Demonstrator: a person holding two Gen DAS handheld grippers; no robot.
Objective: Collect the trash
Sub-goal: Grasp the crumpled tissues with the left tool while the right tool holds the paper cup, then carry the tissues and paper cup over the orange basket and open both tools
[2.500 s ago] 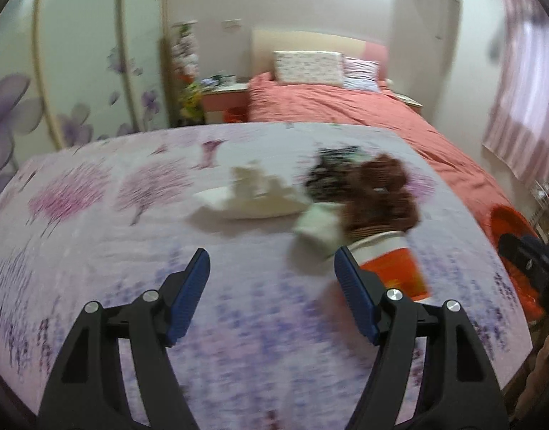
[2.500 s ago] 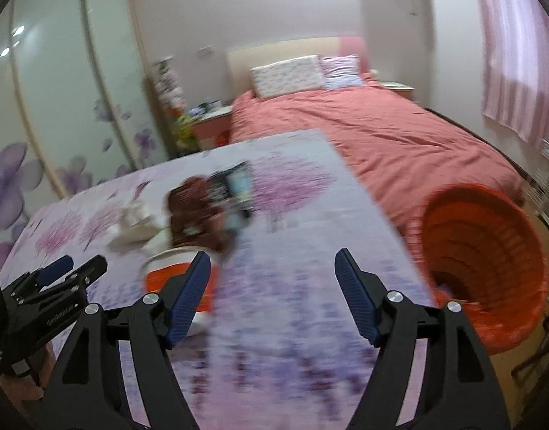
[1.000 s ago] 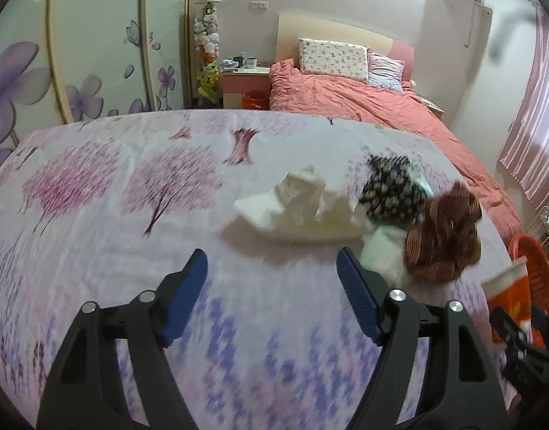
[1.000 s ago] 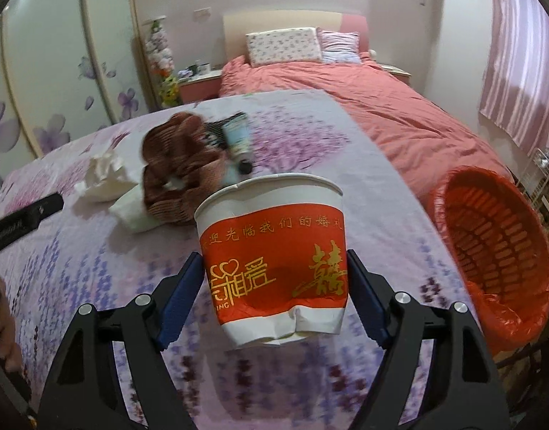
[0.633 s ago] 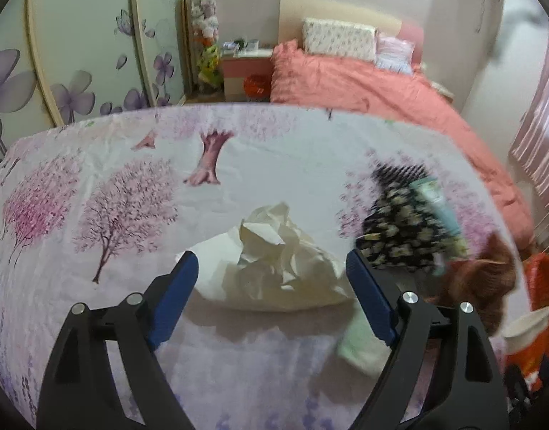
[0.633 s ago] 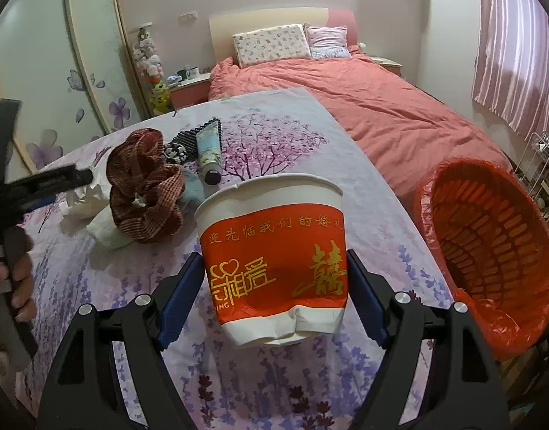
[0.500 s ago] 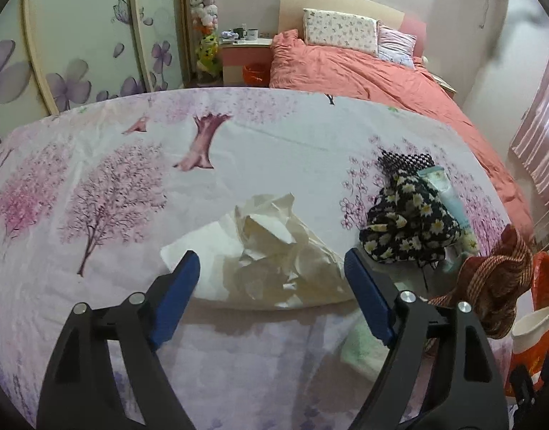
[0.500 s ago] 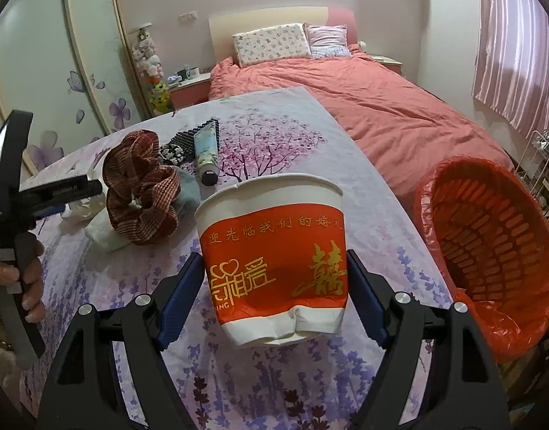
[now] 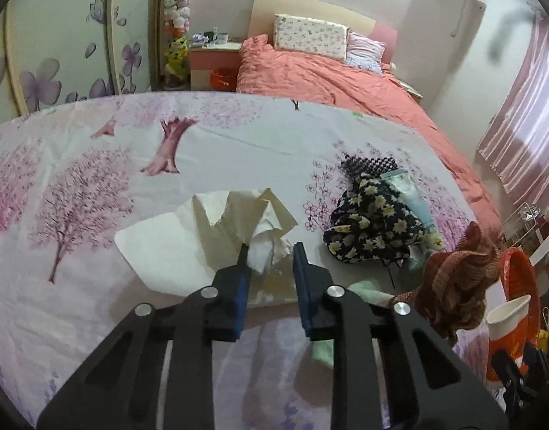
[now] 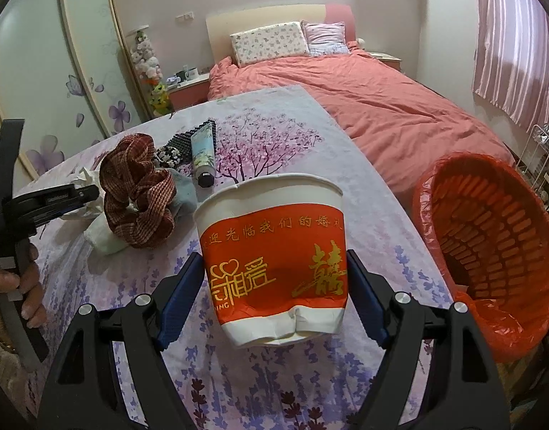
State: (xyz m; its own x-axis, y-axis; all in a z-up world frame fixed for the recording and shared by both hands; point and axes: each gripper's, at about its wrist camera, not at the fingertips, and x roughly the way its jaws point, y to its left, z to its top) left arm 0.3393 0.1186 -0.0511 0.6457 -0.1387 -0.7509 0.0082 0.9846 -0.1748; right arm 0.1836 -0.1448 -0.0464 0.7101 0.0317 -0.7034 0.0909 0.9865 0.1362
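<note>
The left hand-held gripper point(image 9: 269, 261) reached forward and low over the surface point(image 9: 77, 308), its blue fingers point(image 9: 302, 276) drawn close together and pinching the crumpled white tissue point(image 9: 235, 222) that lay on the floral cloth. Seen from the right wrist camera, the person's left hand point(image 10: 22, 286) gripped that tool's handle at the far left edge, the tool pointing across the surface toward the tissue. Just right of the tissue lay a black daisy-print cloth point(image 9: 374, 229) with a pale tube point(image 9: 410, 197) beside it, and nearer the edge a brown checked scrunchie point(image 10: 136, 200) rested on a pale green cloth point(image 10: 183, 197). The right hand-held gripper point(image 10: 274, 286) was held level above the surface's near end, its fingers point(image 10: 179, 288) clamped on both sides of a red and white paper cup point(image 10: 274, 261), which stood upright and lifted, with its bottom rim dented. To the right, past the surface's edge and lower down, an orange bin point(image 10: 489, 251) with a red liner tilted its open mouth toward the cup. A bed point(image 10: 364, 100) with a coral cover lay behind.
</note>
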